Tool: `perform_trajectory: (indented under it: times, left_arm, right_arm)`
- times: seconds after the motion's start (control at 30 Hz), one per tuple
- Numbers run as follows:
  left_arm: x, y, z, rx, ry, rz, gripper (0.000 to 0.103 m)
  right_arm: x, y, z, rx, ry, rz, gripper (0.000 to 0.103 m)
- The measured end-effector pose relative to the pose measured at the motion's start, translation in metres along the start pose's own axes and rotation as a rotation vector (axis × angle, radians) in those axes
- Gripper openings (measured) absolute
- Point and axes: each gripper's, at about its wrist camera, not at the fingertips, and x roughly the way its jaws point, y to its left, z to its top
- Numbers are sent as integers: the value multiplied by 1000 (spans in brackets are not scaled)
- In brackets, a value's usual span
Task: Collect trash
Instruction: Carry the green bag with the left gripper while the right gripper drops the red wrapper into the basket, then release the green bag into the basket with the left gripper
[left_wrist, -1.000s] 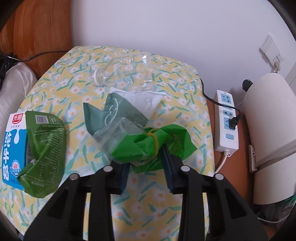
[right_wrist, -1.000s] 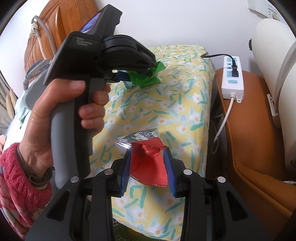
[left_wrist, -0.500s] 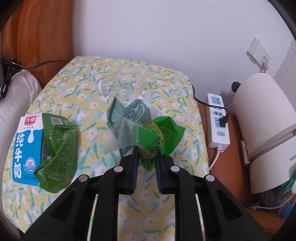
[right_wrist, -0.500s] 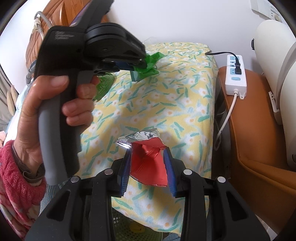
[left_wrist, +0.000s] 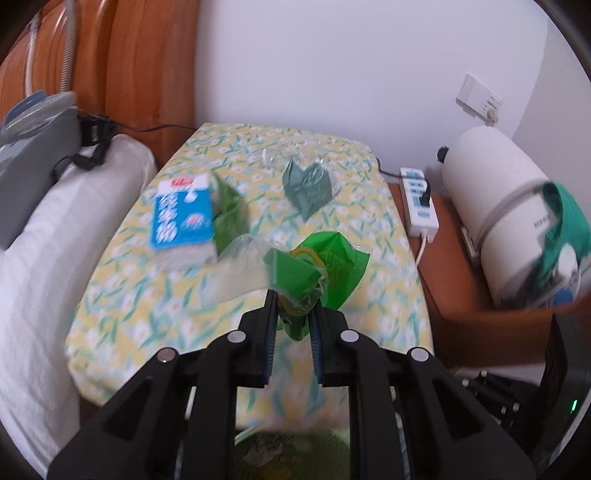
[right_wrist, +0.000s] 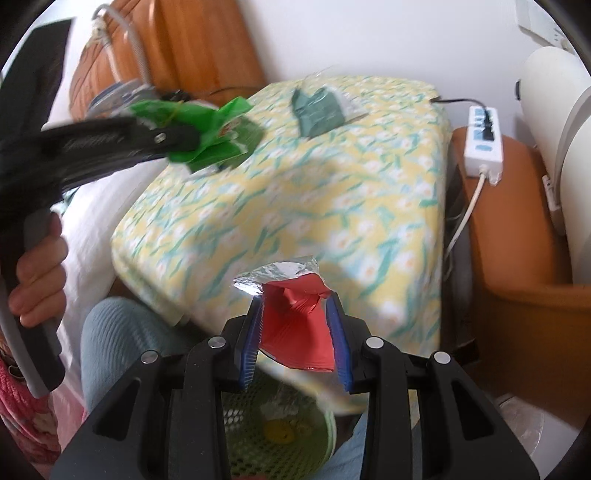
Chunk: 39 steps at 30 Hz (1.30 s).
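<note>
A: Above the flowered tablecloth (left_wrist: 177, 295), what does the left gripper (left_wrist: 291, 314) carry?
B: Its jaws are clamped on a green plastic bag (left_wrist: 314, 266). The right gripper (right_wrist: 295, 325) pinches a red foil wrapper (right_wrist: 295, 325) over a mesh bin (right_wrist: 258, 424).
A: Any writing?
B: The blue milk carton (left_wrist: 183, 218) lying on the cloth is too blurred to read.

Crumpled green wrapper (left_wrist: 314, 273) and red wrapper (right_wrist: 299, 325), both held aloft.
</note>
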Motion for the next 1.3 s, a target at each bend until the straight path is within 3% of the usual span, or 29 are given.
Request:
perform_trajectory:
  times: [0.3, 0.47, 0.57, 0.6, 0.63, 0.83, 1.2, 1.27, 1.3]
  left_arm:
    - [-37, 27, -108, 49, 141, 20, 16]
    - [-44, 42, -145, 19, 189, 22, 16]
    - [-45, 47, -160, -8, 202, 19, 16]
    - [-45, 49, -164, -15, 206, 17, 16]
    - [-45, 49, -167, -17, 208, 14, 16]
    - [-41, 44, -179, 0, 240, -13, 16]
    - [-16, 20, -206, 73, 361, -89, 16]
    - [-13, 18, -209, 75, 377, -98, 27]
    - [-12, 18, -210, 72, 380, -95, 47]
  right_arm:
    - [12, 38, -58, -114, 170, 90, 36]
    - [32, 53, -92, -141, 269, 116, 36]
    - [41, 59, -108, -153, 317, 119, 45]
    - [45, 61, -111, -153, 327, 105, 58]
    - [45, 62, -111, -152, 323, 95, 71]
    - [29, 60, -103, -126, 255, 33, 87]
    - [23, 26, -91, -47, 220, -31, 88]
    - [24, 21, -91, -34, 219, -35, 88]
    - [24, 20, -91, -30, 219, -37, 88]
